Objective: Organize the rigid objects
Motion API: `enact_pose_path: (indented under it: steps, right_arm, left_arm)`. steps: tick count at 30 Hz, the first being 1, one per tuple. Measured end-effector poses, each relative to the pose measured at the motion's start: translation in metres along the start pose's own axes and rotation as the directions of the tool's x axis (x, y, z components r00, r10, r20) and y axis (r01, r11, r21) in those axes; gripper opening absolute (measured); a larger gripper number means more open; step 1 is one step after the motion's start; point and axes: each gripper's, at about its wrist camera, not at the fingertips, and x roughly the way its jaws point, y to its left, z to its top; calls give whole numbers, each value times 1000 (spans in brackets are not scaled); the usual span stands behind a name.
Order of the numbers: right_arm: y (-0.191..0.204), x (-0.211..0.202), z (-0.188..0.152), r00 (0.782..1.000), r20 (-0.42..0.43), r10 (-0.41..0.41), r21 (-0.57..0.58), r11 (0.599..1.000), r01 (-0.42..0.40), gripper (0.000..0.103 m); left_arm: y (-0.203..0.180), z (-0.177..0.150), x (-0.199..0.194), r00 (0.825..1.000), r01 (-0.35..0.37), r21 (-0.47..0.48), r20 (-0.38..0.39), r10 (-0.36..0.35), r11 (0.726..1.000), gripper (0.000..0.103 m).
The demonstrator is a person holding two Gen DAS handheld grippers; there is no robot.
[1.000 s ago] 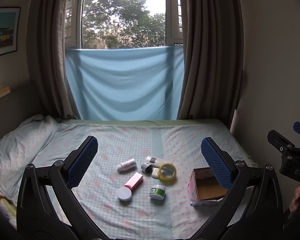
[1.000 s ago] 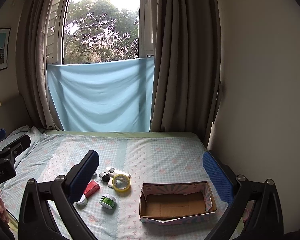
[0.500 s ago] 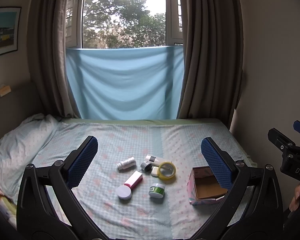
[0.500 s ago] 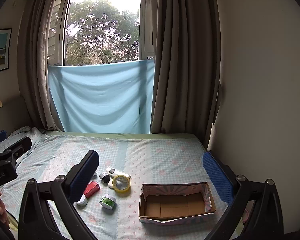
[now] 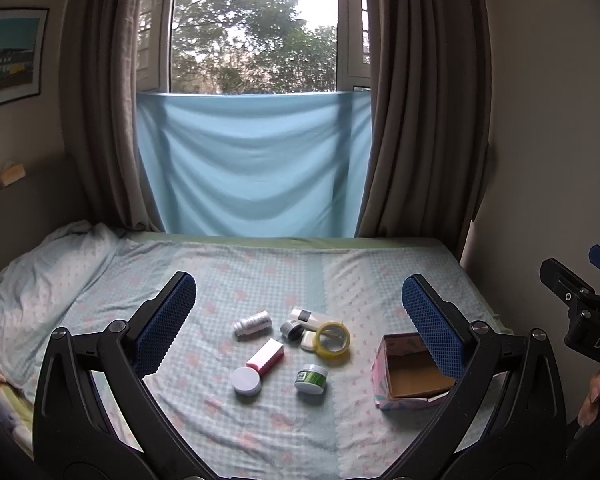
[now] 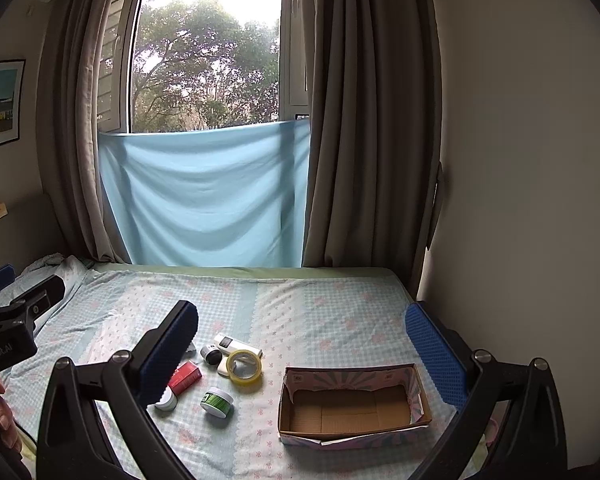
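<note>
Left hand-held gripper point(image 5: 299, 322) is spread wide, nothing between its blue pads point(image 5: 165, 323), hovering above the bed point(image 5: 260, 268) with the item cluster framed between the fingers. Right hand-held gripper point(image 6: 300, 344) is likewise released and empty, also off the bed; its left pad point(image 6: 171, 350) hides part of the cluster, and the box point(image 6: 352, 404) sits between its fingers toward the right one. All items lie on the checked sheet, none in the box. In the left view: white bottle point(image 5: 252, 323) on its side at 10 o'clock of the cluster, white tube point(image 5: 308, 317) at 12, a small dark-capped jar point(image 5: 292, 330) touching the tube's near end, a small white piece point(image 5: 308, 341) just beside that, tape roll point(image 5: 332, 338) at 2 o'clock leaning against the white piece. Pink box point(image 5: 265, 356) sits mid-cluster, white round lid point(image 5: 246, 380) touching its near end at 7 o'clock, green jar point(image 5: 310, 378) at 5 o'clock, apart from the rest. The box is open-topped, cardboard inside, empty, at 3 o'clock of the cluster and well apart from it. Each gripper's body shows at the edge of the other's view, with a bit of the person's hand point(image 6: 4, 420) under it. Beyond: blue cloth point(image 5: 252, 164) across the lower window, brown curtains point(image 5: 424, 120) either side.
</note>
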Motion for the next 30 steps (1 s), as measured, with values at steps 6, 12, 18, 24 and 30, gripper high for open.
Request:
enact_pose_path:
  steps: [6,12,18,24,30]
  right_arm:
    - [-1,0,-1,1000,1,8,-2,1000,-8,103]
    - [2,7,3,999,-4,47,-31,998,-47,103]
    - [12,38,-1,996,-39,79,-29,996,-80,103]
    - [45,75,-18,985,-155,74,36,997,-70,103]
    - [94,122,-36,955,-294,40,111,994,-8,103]
  left_arm:
    - [1,-1,1,1000,-14,-13,-9,14,1000,102]
    - [9,-3,9,997,-69,-20,-44,68,997,102]
    - [39,-11,34,985,-116,-12,-129,114,993,102]
    - [93,-20,85,973,-58,7,-221,59,998,102]
    - [148,-13,158,951,59,79,-307,-32,995,102]
